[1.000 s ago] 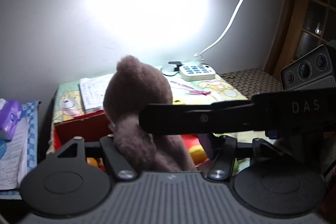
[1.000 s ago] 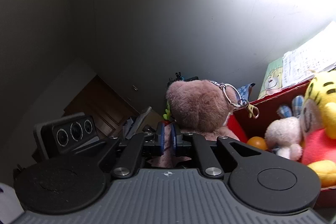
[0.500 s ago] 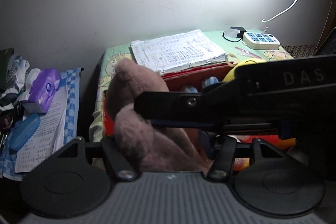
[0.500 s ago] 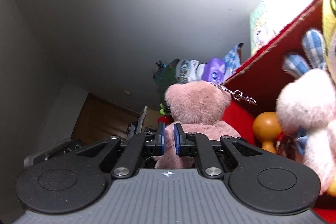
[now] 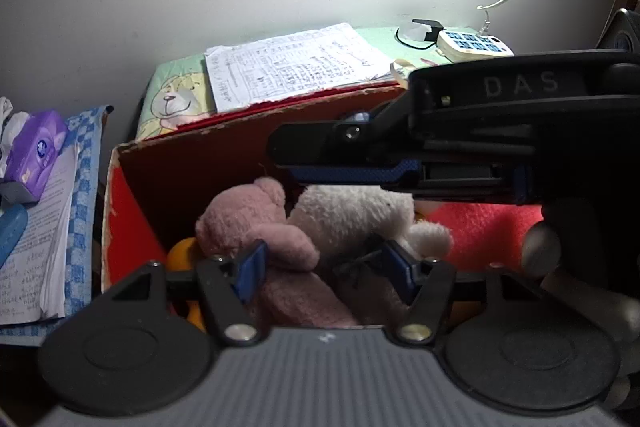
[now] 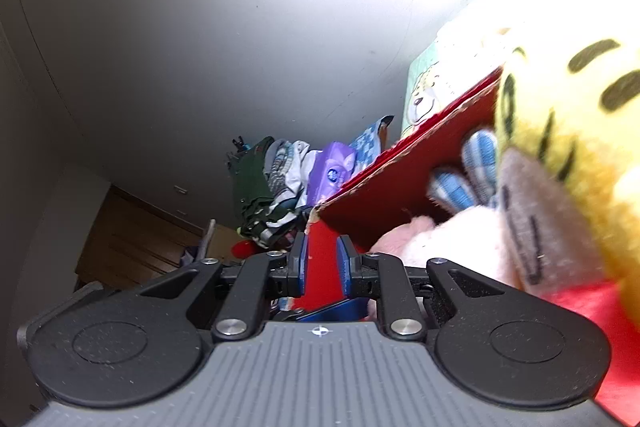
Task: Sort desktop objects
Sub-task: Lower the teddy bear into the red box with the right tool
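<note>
At the far left of the left wrist view a purple tissue pack (image 5: pixel 35 151) lies on a stack of printed papers (image 5: pixel 36 251), both outside the red cardboard box (image 5: pixel 192 163). Inside the box, the dusty-pink plush bear (image 5: pixel 256 227) lies on its side against the left wall, with one orange ball (image 5: pixel 180 255) half hidden beside it. The left gripper (image 5: pixel 324 267) hangs just above the bear with its blue pads spread wide; an arm of the bear passes by the left pad, but nothing is clamped. I judge the placing step finished for this toy: the bear is in the box and let go.

Next to the bear lies one white fluffy plush (image 5: pixel 360 219), then one toy in red fleece (image 5: pixel 488 231) at the right. The right gripper (image 5: pixel 340 175) reaches across from the right, above the white plush. In its own view its pads are only a narrow gap apart with the red corner of the box between them; whether they pinch the cardboard I cannot tell. That view also shows one yellow striped tiger plush (image 6: pixel 568 131).

Count: three plush shapes in the left view, possibly four toys if the tiger is separate from the red fleece, which I cannot settle; one ball, one box. One handwritten sheet pile (image 5: pixel 296 67) and one white keypad device (image 5: pixel 472 45) remain on the green table beyond.

The next move calls for lifting both claws straight up clear of the fur, then reaching for another loose desktop item.
</note>
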Demonstrator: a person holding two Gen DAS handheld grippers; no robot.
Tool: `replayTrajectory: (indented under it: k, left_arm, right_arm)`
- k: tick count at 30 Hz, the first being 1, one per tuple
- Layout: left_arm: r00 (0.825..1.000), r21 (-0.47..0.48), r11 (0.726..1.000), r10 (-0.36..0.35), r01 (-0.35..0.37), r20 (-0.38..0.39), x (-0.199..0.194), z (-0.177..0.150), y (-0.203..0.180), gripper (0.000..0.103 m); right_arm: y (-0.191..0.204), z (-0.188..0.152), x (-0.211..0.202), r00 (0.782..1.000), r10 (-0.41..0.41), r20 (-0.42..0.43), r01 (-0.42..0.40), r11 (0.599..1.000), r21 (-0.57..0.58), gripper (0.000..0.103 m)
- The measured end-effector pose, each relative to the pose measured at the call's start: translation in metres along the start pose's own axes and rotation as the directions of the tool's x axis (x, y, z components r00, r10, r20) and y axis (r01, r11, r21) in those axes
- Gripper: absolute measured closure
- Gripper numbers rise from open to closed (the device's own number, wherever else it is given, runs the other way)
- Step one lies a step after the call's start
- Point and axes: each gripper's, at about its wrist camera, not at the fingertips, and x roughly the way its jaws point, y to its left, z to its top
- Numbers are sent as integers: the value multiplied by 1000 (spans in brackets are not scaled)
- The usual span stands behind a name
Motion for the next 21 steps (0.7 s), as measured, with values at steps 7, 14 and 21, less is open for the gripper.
replayTrajectory:
  k: [7,14,21]
  left_arm:
    - [999,-18,999,29,-29,15,-18,-6,14,32]
    - [994,-76,994,71,-77,-78,2,-11,25,32]
    - [988,-59,990,119,-125,-100,10,-10,19,20]
  right_arm:
    - [7,1,-3,1000,-23,-19,22,998,-66,83]
    - [14,-13,2,988,-146,-48,137,978,-155,83]
    - [1,-18,-1,978,-203,-46,193,969,-155,84]
